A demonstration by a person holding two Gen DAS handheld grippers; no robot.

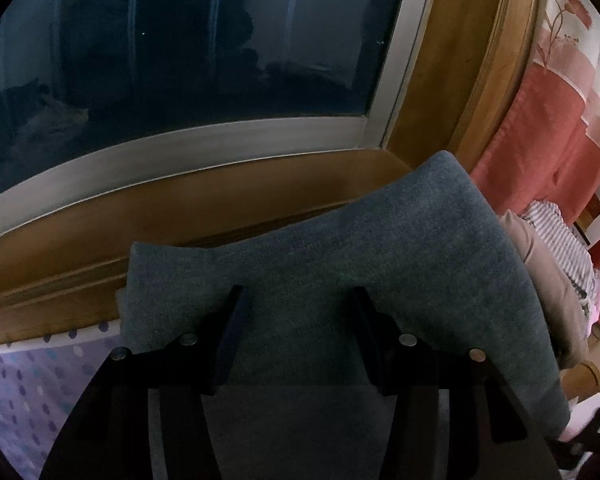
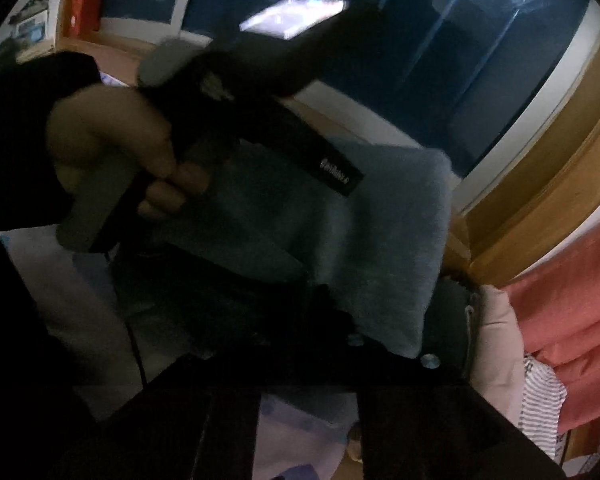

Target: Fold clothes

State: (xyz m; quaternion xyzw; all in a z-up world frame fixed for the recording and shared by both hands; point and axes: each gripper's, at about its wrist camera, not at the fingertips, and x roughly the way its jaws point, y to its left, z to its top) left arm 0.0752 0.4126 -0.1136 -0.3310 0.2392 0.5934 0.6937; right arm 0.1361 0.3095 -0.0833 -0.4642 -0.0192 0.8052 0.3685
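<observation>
The room is dim, with a dark window in a grey metal frame [image 1: 204,148] above a brown wooden ledge [image 1: 100,224], a coral-red curtain with a flower print [image 1: 540,128] to the side, and a bed sheet in pale lilac with dots [image 1: 24,392] below; on this sheet, close against the ledge, lies the folded grey-blue garment of thick knitted cloth [image 1: 360,248], and its long axis runs from side to side along the ledge, across the line of the fingers; the left gripper [image 1: 296,300] stands directly before the garment, its two black fingers [image 1: 230,320] set wide apart and lying over the near edge, with nothing pinched between them; the right gripper [image 2: 340,320] is blurred and dark, so I cannot tell how its jaws stand, but the same garment is just ahead of it; the right view shows also the person's hand [image 2: 112,148] around the handle of the left tool; beside the far end of the garment a pile of beige and striped clothes [image 1: 556,264] waits; I judge that the left gripper is nearer, and the next move depends on this crosswise direction of the garment.
</observation>
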